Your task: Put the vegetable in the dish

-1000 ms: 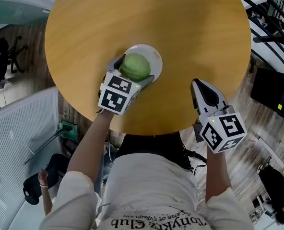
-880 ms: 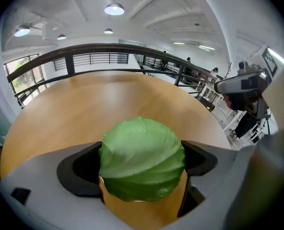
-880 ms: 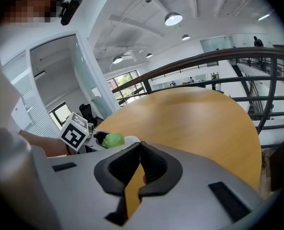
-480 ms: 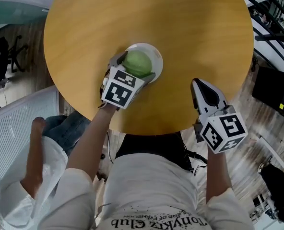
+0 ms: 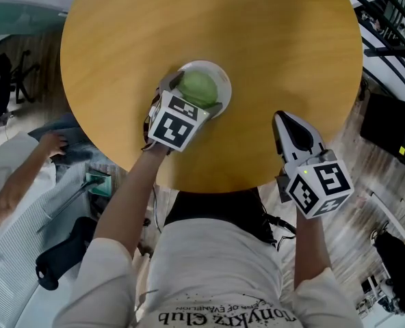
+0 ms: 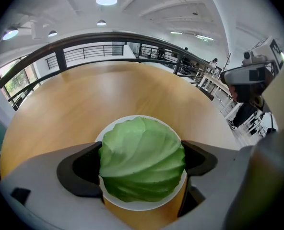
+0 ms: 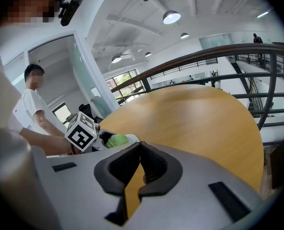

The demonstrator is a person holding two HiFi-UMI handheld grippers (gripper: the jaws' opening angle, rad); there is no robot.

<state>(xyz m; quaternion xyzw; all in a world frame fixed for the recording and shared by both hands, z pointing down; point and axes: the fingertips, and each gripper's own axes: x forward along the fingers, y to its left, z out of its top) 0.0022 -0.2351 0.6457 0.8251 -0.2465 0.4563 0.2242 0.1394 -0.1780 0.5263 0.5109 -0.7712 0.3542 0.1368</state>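
Observation:
A green cabbage (image 5: 198, 87) sits over the white dish (image 5: 221, 82) on the round wooden table (image 5: 257, 39). My left gripper (image 5: 194, 96) is shut on the cabbage, one jaw pressing each side. In the left gripper view the cabbage (image 6: 142, 147) fills the space between the jaws of the left gripper (image 6: 142, 166), and the dish rim (image 6: 114, 127) shows around it. My right gripper (image 5: 285, 124) rests at the table's near right edge, shut and holding nothing. The right gripper view shows the right gripper (image 7: 138, 148) with its jaw tips touching, and the cabbage (image 7: 116, 141) far off to the left.
Another person (image 5: 18, 176) bends over beside the table at the left, seen also as a person (image 7: 30, 104) in the right gripper view. Black railings (image 5: 387, 19) run past the table's far right. The wood beyond the dish is bare.
My left gripper has shifted slightly further over the dish with the cabbage. The person at the left has moved around. The right gripper has stayed still.

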